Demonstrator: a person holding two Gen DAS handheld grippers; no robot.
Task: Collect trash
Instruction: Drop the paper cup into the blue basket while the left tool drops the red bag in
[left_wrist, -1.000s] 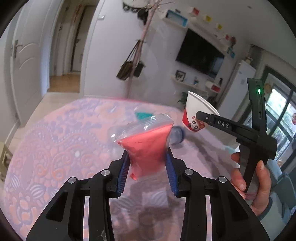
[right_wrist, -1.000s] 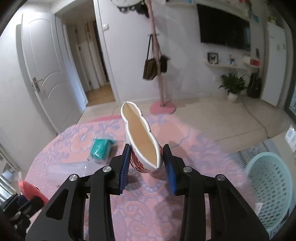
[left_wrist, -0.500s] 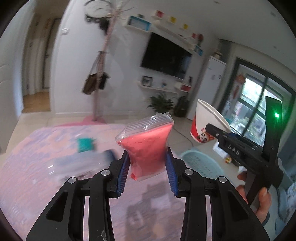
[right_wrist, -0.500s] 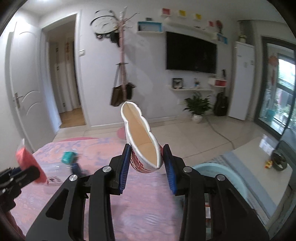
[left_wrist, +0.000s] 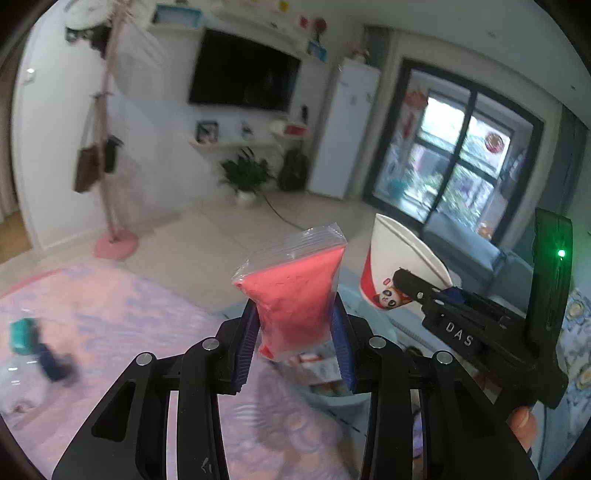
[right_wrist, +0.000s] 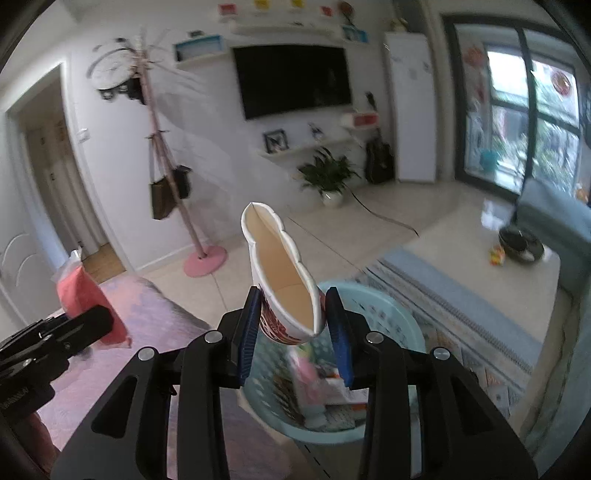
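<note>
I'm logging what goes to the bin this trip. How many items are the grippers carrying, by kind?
Plastic bag with red filling, in left gripper: 1
Squashed paper cup, in right gripper: 1
Total: 2

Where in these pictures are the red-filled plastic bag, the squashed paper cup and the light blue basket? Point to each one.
red-filled plastic bag (left_wrist: 295, 291), left wrist view, on its red filling.
squashed paper cup (right_wrist: 284, 291), right wrist view, on its beige inner wall.
light blue basket (right_wrist: 402, 317), right wrist view, on its far rim.
</note>
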